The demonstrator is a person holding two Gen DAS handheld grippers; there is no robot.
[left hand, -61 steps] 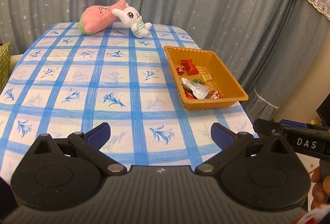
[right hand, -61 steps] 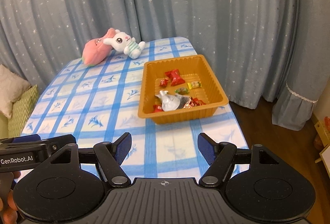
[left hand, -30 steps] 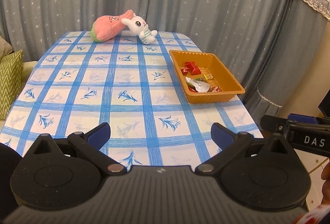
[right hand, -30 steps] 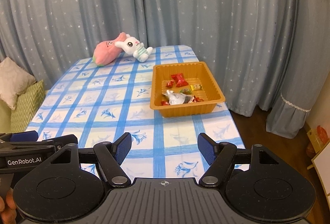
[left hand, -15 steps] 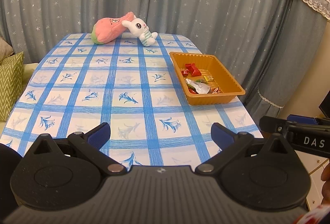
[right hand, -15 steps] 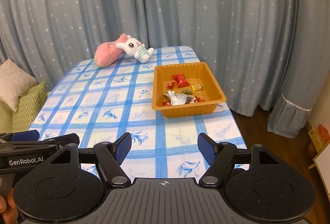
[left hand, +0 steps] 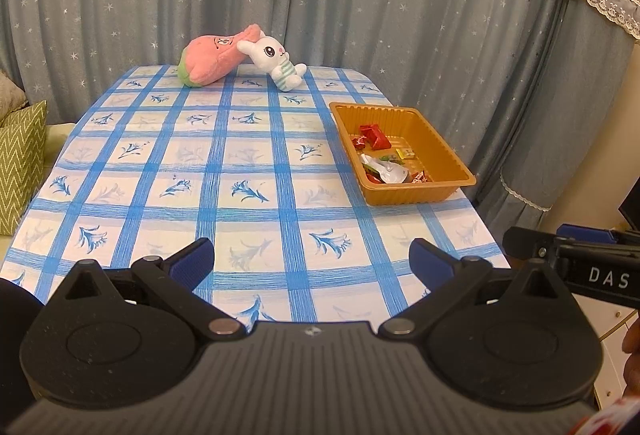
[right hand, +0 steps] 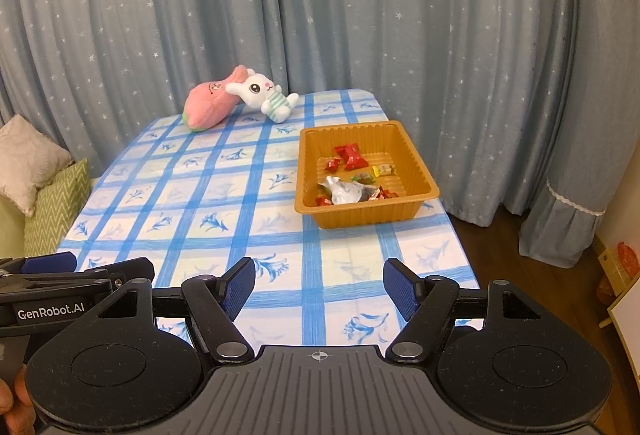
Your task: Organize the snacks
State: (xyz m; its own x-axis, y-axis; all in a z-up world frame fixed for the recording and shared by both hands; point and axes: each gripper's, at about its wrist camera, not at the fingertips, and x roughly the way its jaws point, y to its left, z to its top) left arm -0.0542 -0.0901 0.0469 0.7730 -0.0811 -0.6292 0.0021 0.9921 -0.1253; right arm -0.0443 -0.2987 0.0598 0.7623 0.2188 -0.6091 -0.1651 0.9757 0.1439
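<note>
An orange plastic tray (left hand: pixel 450 155) (right hand: pixel 416 159) sits near the table's right edge and holds several wrapped snacks: red packets (right hand: pixel 350 156), a silver pouch (right hand: pixel 342 191), a small yellow sweet (right hand: pixel 384 169). My left gripper (left hand: pixel 312 261) hovers over the table's near edge, open, nothing between its blue pads. My right gripper (right hand: pixel 319 289) hangs beside it, also open and empty, well short of the tray. Each gripper shows at the edge of the other's view.
A blue-checked cloth covers the table (left hand: pixel 240 171). A pink plush (left hand: pixel 212 55) and a white rabbit plush (left hand: pixel 276 61) lie at the far end by the star-print curtain. Green and beige cushions (right hand: pixel 48 195) sit left of the table; wooden floor lies to the right.
Both grippers pulled back from the table between two seconds and one second ago, so the tray looks smaller and farther. Since then they have held still. The jaws kept the same opening.
</note>
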